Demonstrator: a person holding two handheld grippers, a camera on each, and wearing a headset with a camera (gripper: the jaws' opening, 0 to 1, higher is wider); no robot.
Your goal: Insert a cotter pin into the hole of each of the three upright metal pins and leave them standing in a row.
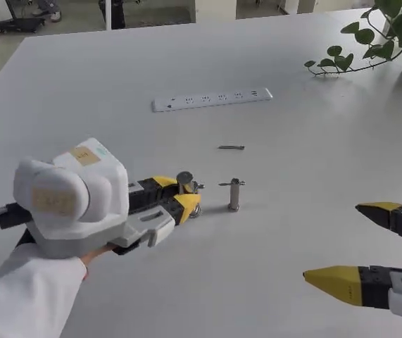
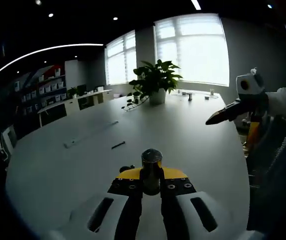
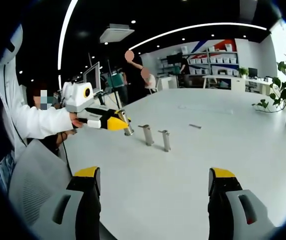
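Observation:
My left gripper (image 1: 179,191) is shut on an upright metal pin (image 1: 184,182), which stands on the white table; in the left gripper view the pin (image 2: 152,167) sits between the yellow jaw tips (image 2: 152,176). Just to its right a second metal pin (image 1: 234,194) stands free with a cotter pin (image 1: 230,184) across its top. A loose cotter pin (image 1: 231,147) lies flat further back. The right gripper view has three upright pins in a row (image 3: 126,126) (image 3: 147,135) (image 3: 165,140), the leftmost at the left gripper (image 3: 115,123). My right gripper (image 1: 338,243) (image 3: 155,173) hovers open and holds nothing at the lower right.
A white power strip (image 1: 211,99) lies across the table behind the pins. A potted plant (image 1: 380,35) trails leaves over the far right corner. The table (image 1: 292,155) is bare white between the pins and my right gripper. People stand in the background (image 3: 132,65).

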